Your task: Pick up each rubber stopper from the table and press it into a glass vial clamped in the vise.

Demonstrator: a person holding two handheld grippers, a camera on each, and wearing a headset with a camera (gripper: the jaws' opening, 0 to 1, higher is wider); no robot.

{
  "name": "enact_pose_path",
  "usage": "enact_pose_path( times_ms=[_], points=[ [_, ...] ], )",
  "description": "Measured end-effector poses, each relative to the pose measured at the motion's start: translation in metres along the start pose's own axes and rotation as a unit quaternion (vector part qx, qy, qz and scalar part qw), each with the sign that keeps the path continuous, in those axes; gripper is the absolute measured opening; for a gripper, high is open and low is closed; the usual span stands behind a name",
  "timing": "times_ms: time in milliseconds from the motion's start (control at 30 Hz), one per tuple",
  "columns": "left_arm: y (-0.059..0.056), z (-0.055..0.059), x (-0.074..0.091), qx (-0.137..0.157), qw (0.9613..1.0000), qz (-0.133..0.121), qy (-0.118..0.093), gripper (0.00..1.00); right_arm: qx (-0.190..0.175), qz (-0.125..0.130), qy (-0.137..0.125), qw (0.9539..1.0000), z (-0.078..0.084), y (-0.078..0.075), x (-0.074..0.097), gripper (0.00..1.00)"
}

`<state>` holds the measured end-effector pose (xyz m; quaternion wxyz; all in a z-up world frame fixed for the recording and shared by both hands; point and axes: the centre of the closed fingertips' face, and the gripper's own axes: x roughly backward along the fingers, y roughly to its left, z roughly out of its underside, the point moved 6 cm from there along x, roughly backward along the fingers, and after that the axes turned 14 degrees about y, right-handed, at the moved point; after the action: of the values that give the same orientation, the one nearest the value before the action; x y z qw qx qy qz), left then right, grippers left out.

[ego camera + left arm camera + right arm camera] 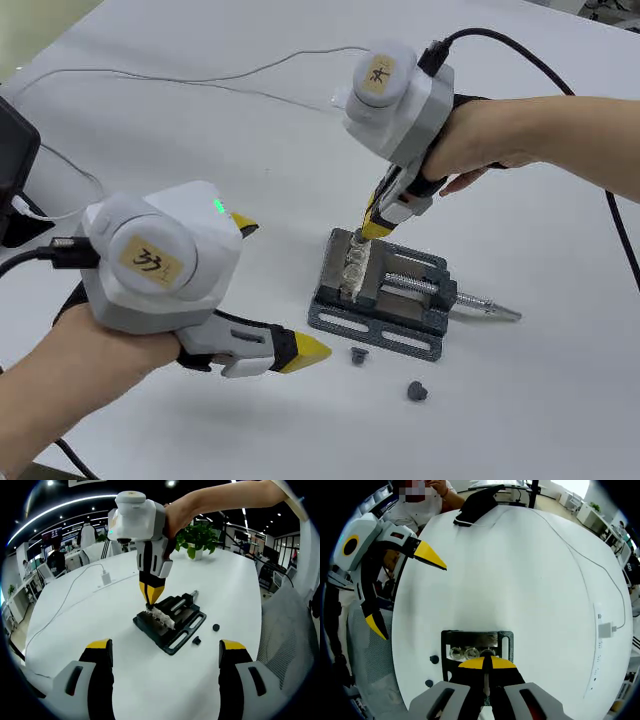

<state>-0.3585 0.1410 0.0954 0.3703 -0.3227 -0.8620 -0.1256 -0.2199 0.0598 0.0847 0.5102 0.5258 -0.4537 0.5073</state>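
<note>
Pointing at one vise (pixel 385 298) from two sides, a pair of tongs works over the white desk (pixel 200 120).
Two dark rubber plugs lie loose: one stopper (pixel 359 355) just beside the vise's near edge, the second stopper (pixel 417 391) a little further out. The right tongs (pixel 375 230) come down steeply from a raised hand, jaws closed together, tip touching the clear vials (pixel 355 268) clamped in the vise; two vial mouths show beside that tip in the right gripper view. The left tongs (pixel 278 288) sit low and level, jaws spread wide and empty, aimed at the vise.
</note>
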Motion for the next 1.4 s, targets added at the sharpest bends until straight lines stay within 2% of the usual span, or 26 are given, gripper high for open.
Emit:
enact_pose_path(
  times_ms=[200,467,500,567,600,700,767,833,1067,1400],
  points=[
    [-0.001,0.000,0.002,-0.002,1.0000,0.000,0.001,0.86,0.001,0.014,-0.012,0.9998,0.004,0.011,0.003,0.00],
    [-0.004,0.001,0.006,-0.004,1.0000,-0.001,0.001,0.86,-0.010,0.018,-0.017,0.9996,0.007,0.015,0.005,0.01],
    [-0.004,0.002,0.006,-0.004,1.0000,-0.001,0.001,0.86,-0.007,0.029,-0.012,0.9995,0.010,0.015,0.006,0.06],
    [-0.004,0.002,0.007,-0.004,1.0000,-0.002,0.001,0.86,0.000,0.032,0.001,0.9995,0.016,0.019,0.006,0.21],
    [-0.004,0.002,0.007,-0.004,1.0000,-0.002,0.001,0.86,-0.005,0.035,-0.003,0.9994,0.017,0.020,0.007,0.32],
    [-0.006,0.001,0.007,-0.008,1.0000,0.000,0.001,0.86,-0.008,0.038,-0.025,0.9989,0.021,0.025,0.011,0.40],
    [-0.006,0.000,0.007,-0.011,0.9999,0.001,0.002,0.86,-0.019,0.028,-0.036,0.9988,0.025,0.030,0.013,0.41],
    [-0.007,-0.001,0.007,-0.013,0.9999,0.003,0.000,0.86,-0.023,0.024,-0.042,0.9986,0.026,0.028,0.009,0.41],
    [-0.012,-0.001,0.008,-0.018,0.9998,0.007,0.000,0.86,-0.047,0.017,-0.070,0.9963,0.038,0.044,0.011,0.41],
    [-0.014,0.004,0.019,-0.004,1.0000,-0.003,0.001,0.85,-0.054,0.006,-0.079,0.9954,0.061,0.065,0.010,0.40]
  ],
)
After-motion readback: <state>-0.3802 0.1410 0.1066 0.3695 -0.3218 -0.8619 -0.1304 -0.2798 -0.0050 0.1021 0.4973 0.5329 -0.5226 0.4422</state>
